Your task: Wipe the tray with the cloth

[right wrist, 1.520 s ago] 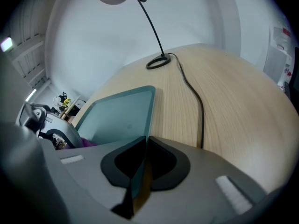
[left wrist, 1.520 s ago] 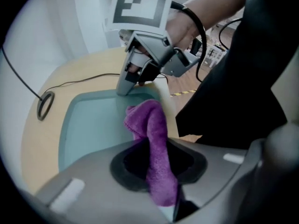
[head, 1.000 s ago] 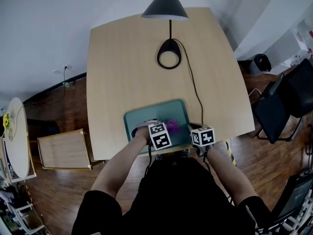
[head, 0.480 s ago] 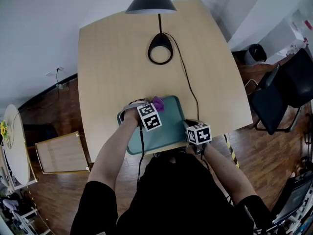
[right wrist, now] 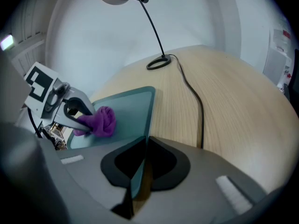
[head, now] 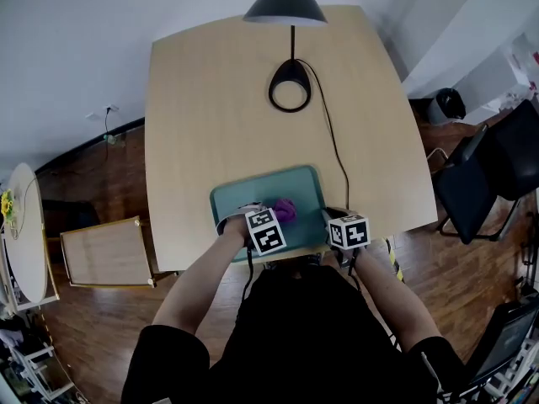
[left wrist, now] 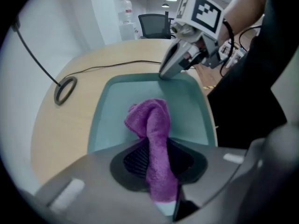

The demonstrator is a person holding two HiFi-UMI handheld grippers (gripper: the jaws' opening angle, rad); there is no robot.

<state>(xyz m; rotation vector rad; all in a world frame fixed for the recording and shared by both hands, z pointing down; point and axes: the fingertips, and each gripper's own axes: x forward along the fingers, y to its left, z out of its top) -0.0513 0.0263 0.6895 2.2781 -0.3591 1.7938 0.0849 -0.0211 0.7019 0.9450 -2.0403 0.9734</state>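
We're mid-wipe: left tool (left wrist: 159,181) clamps the cloth (left wrist: 152,120), right tool (right wrist: 138,181) pinches the tray (right wrist: 126,106) edge; next we sweep its far corners.

Overhead, two close-ups; common tray (head: 253,194)

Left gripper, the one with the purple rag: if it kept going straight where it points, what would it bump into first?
The cloth pinched in the left gripper's jaws leads, so it would press into the tray floor right beneath; the cloth may be touching it now.
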